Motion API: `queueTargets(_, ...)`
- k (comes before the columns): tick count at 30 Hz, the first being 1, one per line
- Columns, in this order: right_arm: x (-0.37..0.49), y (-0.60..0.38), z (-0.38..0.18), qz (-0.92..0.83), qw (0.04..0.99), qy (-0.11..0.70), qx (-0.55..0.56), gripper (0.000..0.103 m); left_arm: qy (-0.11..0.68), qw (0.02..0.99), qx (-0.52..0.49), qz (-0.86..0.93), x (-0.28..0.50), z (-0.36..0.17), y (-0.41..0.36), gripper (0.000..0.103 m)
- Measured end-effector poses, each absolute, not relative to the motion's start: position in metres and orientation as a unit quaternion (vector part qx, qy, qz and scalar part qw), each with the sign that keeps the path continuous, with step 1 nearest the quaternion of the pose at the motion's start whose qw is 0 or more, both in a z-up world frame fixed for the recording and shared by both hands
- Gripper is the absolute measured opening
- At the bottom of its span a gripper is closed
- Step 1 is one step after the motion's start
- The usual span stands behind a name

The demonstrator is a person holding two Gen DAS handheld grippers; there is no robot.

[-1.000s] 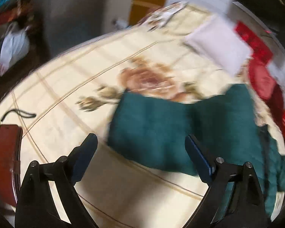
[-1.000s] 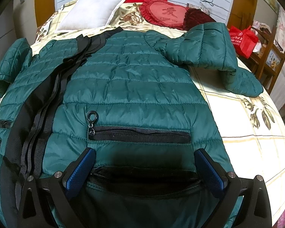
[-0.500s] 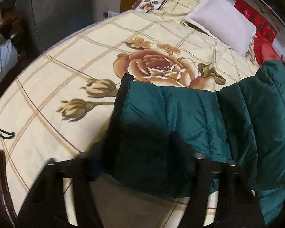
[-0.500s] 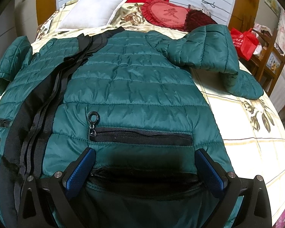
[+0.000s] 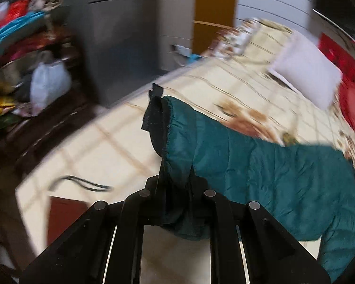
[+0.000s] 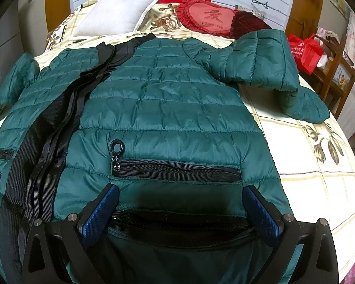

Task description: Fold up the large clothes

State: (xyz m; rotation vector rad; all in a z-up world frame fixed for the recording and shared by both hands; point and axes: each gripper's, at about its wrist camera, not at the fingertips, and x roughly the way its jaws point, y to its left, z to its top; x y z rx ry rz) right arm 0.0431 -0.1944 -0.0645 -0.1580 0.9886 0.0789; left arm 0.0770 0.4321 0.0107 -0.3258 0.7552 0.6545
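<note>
A dark green quilted jacket (image 6: 168, 108) lies spread on the floral bed sheet (image 6: 314, 165), zip pocket toward me. Its right sleeve (image 6: 260, 59) is folded in across the shoulder. In the left wrist view the other sleeve (image 5: 260, 165) hangs lifted off the bed, its black cuff (image 5: 156, 118) sticking up. My left gripper (image 5: 177, 182) is closing tight on this sleeve near the cuff, and the fabric is pinched between the jaws. My right gripper (image 6: 181, 203) hovers open over the jacket's hem, its blue pads (image 6: 101, 210) wide apart and holding nothing.
A white pillow (image 6: 116, 19) and a red heart cushion (image 6: 208, 19) lie at the head of the bed. A red bag (image 6: 305, 52) sits on wooden furniture to the right. A black cord (image 5: 82, 184), a brown footboard (image 5: 64, 220) and cluttered shelves (image 5: 23, 47) stand left.
My left gripper went from wide open to shut on the sleeve end and lifted it off the sheet; the view swung left. The right gripper and the jacket body stayed put.
</note>
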Motion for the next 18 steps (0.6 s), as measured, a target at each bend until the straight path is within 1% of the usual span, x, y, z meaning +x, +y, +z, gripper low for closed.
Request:
queueTargets(4, 0.043, -0.194, -0.064, 0.038, 0.876, 0.475, -0.079, 0.103, 0.346, 0.867, -0.195, 0.299, 0.057, 0.034, 0.451, 0.011)
queueTargets(8, 0.043, -0.195, -0.059, 0.038, 0.876, 0.475, -0.082, 0.103, 0.327, 0.901, -0.195, 0.209, 0.064, 0.066, 0.408, 0.011)
queueTargets(10, 0.040, -0.195, -0.056, 0.034, 0.879, 0.468, -0.084, 0.103, 0.315, 0.918, -0.196, 0.143, 0.073, 0.084, 0.371, 0.011)
queueTargets(14, 0.035, -0.200, -0.046, 0.024, 0.885, 0.457, -0.084, 0.103, 0.306, 0.935, -0.178, 0.003, 0.103, 0.112, 0.269, 0.011)
queueTargets(18, 0.032, -0.205, -0.039, 0.022, 0.883, 0.463, -0.075, 0.103, 0.328, 0.924, -0.169, -0.097, 0.142, 0.109, 0.170, 0.011)
